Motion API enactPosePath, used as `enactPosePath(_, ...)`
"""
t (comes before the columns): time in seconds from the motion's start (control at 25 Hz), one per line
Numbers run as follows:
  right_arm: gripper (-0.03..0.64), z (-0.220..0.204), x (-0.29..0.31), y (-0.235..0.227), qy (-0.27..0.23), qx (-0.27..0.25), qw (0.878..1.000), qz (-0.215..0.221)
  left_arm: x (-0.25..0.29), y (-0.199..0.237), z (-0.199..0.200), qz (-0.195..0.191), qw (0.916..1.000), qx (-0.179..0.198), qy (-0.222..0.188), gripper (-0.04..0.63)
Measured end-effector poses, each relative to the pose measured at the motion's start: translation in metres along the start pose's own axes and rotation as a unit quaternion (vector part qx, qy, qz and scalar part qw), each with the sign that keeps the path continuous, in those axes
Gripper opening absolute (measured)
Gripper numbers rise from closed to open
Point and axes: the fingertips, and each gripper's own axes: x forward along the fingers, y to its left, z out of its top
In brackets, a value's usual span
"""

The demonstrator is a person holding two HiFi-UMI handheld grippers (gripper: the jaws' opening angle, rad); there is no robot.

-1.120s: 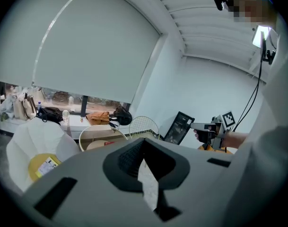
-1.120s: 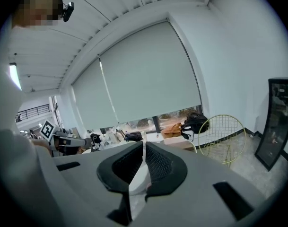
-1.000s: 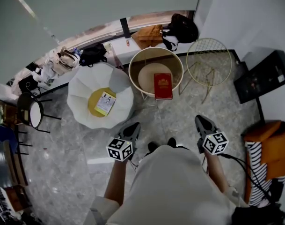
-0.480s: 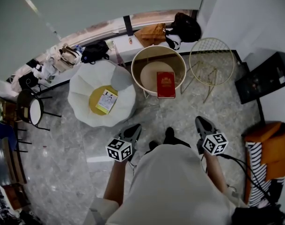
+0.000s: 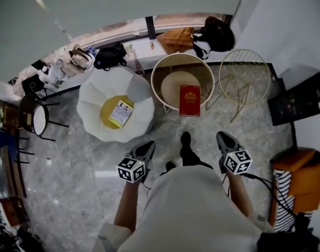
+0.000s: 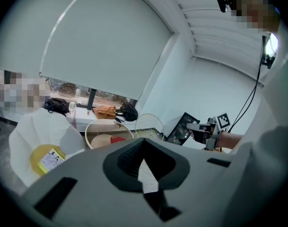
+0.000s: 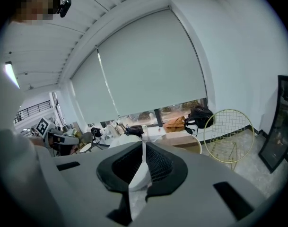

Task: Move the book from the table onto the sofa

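The red book (image 5: pixel 189 100) lies on the round beige table (image 5: pixel 161 72), near its front rim; in the left gripper view the book (image 6: pixel 117 139) shows as a small red patch. Left of the table stands the white petal-shaped sofa (image 5: pixel 91 96) with a yellow centre. My left gripper (image 5: pixel 148 147) and right gripper (image 5: pixel 221 136) are both shut and empty, held low in front of the person, short of the table and apart from the book. In the right gripper view the shut jaws hide the book.
A small booklet (image 5: pixel 120 113) lies on the sofa's yellow centre. A gold wire side table (image 5: pixel 244 75) stands right of the round table. Bags (image 5: pixel 175 38) line the window sill. A black panel (image 5: pixel 301 98) and orange seat (image 5: pixel 301 175) are at right, a stool (image 5: pixel 39 122) at left.
The person has stepped toward the table, one shoe now forward between the grippers. Table, book and sofa sit lower and nearer in view. Both grippers stay shut.
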Motion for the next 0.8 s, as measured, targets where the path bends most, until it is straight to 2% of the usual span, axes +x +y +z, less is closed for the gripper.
enactPosePath(0.36, 0.044, 0.029, 0.066, -0.038, 0.030, -0.014, 0.999, 0.029, 0.054, 0.032, 0.022, 0.028, 0.9991, -0.024, 0.020, 0.002)
enactPosePath(0.6, 0.046, 0.027, 0.104, -0.079, 0.061, -0.006, 0.997, 0.044, 0.108, 0.040, 0.036, 0.014, 0.9989, -0.030, 0.033, 0.002)
enactPosePath(0.8, 0.046, 0.017, 0.132, -0.101, 0.099, 0.017, 0.992, 0.073, 0.151, 0.045, 0.038, 0.009, 0.9975, -0.040, 0.057, 0.002)
